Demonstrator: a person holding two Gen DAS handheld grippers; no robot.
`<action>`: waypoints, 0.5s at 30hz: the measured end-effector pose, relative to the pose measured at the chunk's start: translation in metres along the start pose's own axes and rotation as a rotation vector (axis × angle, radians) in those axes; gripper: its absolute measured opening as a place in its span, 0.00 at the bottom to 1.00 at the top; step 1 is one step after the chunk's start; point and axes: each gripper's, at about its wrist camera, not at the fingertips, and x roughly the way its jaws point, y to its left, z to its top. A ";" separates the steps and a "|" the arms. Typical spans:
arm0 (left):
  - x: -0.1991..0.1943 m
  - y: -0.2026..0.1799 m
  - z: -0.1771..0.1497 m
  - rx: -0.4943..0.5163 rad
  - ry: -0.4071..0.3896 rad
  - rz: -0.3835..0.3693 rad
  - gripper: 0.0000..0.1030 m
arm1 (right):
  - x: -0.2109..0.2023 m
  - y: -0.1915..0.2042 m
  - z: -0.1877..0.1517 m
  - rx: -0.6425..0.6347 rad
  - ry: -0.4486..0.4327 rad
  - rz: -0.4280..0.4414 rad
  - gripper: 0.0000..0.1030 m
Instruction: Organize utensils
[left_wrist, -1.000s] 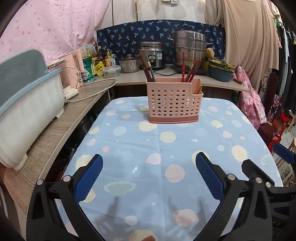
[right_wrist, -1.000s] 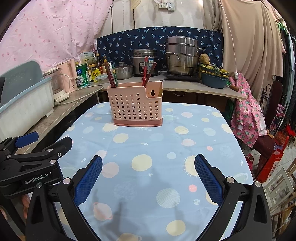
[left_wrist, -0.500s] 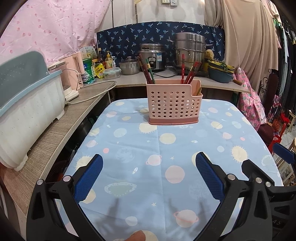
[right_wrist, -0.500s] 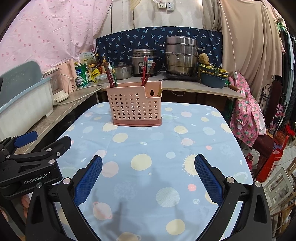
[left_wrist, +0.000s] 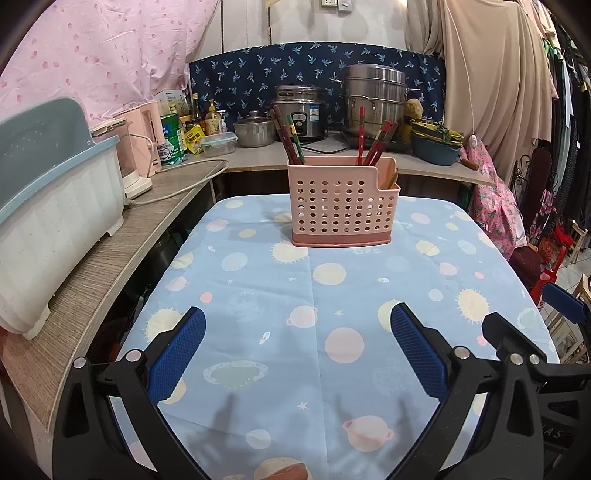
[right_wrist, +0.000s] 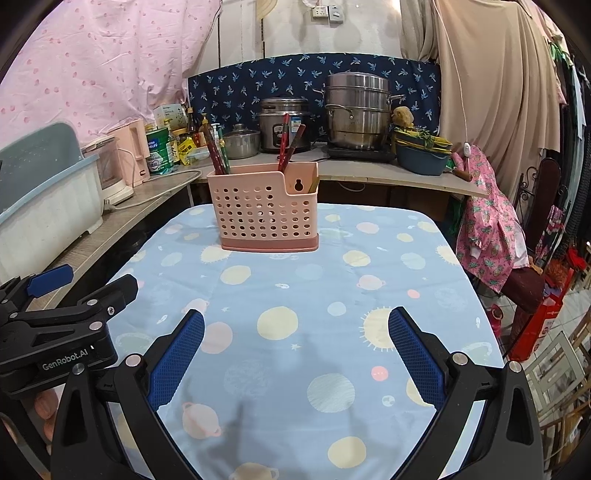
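Observation:
A pink perforated utensil holder (left_wrist: 341, 203) stands upright at the far end of the table; it also shows in the right wrist view (right_wrist: 264, 206). Red and dark chopsticks (left_wrist: 378, 144) stick up from its compartments, and a wooden utensil tip (left_wrist: 392, 180) shows in the low right section. My left gripper (left_wrist: 297, 334) is open and empty, held over the near part of the table. My right gripper (right_wrist: 295, 334) is open and empty too, to the right of the left one, whose body (right_wrist: 55, 325) shows at the right wrist view's left edge.
The table has a blue planet-print cloth (left_wrist: 332, 295). A white and teal dish rack (left_wrist: 55, 210) sits on the wooden counter (left_wrist: 122, 251) to the left. Pots (left_wrist: 375, 96), a rice cooker (left_wrist: 301, 110) and jars line the back counter. Clothes and chairs stand at the right.
Both views have shifted slightly; the holder sits a little lower in the left wrist view. Both grippers stay open and empty.

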 end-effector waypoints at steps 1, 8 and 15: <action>0.000 0.000 0.000 0.001 -0.002 0.002 0.93 | 0.000 -0.001 0.000 0.001 0.000 -0.002 0.93; 0.002 0.002 -0.001 -0.009 0.008 0.019 0.93 | 0.001 -0.004 -0.003 0.007 0.005 -0.011 0.93; 0.004 0.003 -0.003 -0.006 0.012 0.036 0.93 | 0.003 -0.007 -0.004 0.011 0.008 -0.017 0.93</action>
